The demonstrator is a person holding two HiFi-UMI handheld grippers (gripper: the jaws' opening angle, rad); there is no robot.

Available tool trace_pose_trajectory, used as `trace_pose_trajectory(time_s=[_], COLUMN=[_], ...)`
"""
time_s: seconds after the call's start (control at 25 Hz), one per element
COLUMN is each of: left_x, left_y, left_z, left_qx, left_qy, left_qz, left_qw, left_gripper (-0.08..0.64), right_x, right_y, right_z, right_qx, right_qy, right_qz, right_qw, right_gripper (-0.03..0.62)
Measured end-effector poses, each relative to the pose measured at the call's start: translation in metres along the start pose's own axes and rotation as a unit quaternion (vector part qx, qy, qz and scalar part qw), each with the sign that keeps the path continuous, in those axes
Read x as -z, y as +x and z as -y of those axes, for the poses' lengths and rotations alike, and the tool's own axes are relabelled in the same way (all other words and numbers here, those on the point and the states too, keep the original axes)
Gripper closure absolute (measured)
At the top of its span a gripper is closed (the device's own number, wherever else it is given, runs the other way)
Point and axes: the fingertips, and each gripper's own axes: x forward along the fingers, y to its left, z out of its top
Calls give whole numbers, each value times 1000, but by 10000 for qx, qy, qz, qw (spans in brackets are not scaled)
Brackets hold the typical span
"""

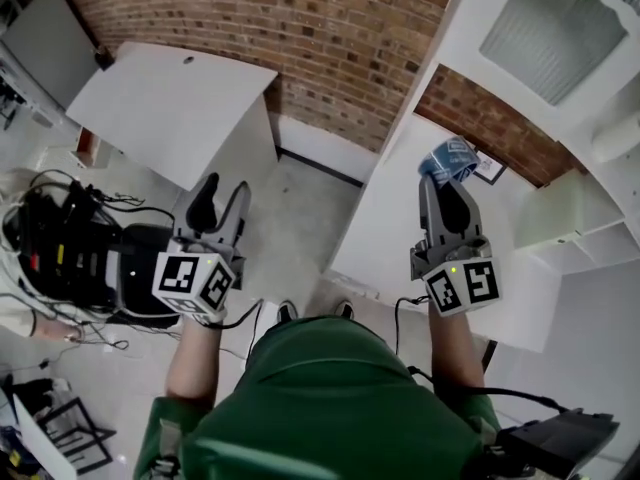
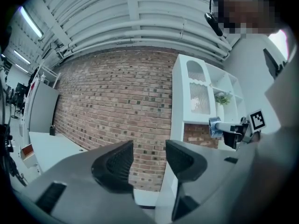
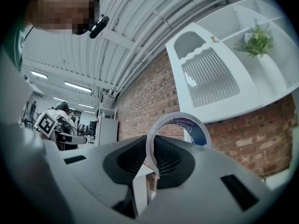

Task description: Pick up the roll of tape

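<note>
The roll of tape [image 3: 180,127] is a clear ring with a blue printed core. It stands upright between my right gripper's [image 3: 153,157] two black pads, pinched by its rim. In the head view the roll of tape [image 1: 447,159] sticks out past the right gripper [image 1: 444,183], held in the air over the white table [image 1: 400,238]. My left gripper [image 1: 220,200] hangs over the floor at the left, its jaws parted with only brick wall showing between them in the left gripper [image 2: 148,162] view. The tape [image 2: 215,127] also shows there, far right.
A white shelf unit [image 1: 560,58] with a ribbed glass door stands against the brick wall [image 1: 330,38] at the right. Another white table [image 1: 165,108] is at the left. Cables and dark equipment [image 1: 70,258] lie on the floor by my left side.
</note>
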Motion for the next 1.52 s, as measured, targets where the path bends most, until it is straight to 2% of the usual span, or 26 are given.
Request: trace_pose_trajectory(time_s=[0.12,0.36,0.64,1.52], left_x=[6,5,9,15], left_y=[-9,5,4,12], left_z=[3,-4,-3,-1], left_qx=[-33,-60,-106,-48], left_qy=[-9,-19,-77,-126], left_qz=[-3,-97,-65,-137], left_qw=[10000,9999,9999,9998], left_gripper=[330,330,330,330], right_x=[4,7,10,12], right_y=[-10,9,6,9], right_z=[-4,5,6,9], right_qx=[-35,-30,-62,-49], right_qy=[5,67,48,17], right_qz=[15,-64,-59,-130], right_qw=[10000,10000,10000,9999], right_gripper=[529,529,529,529])
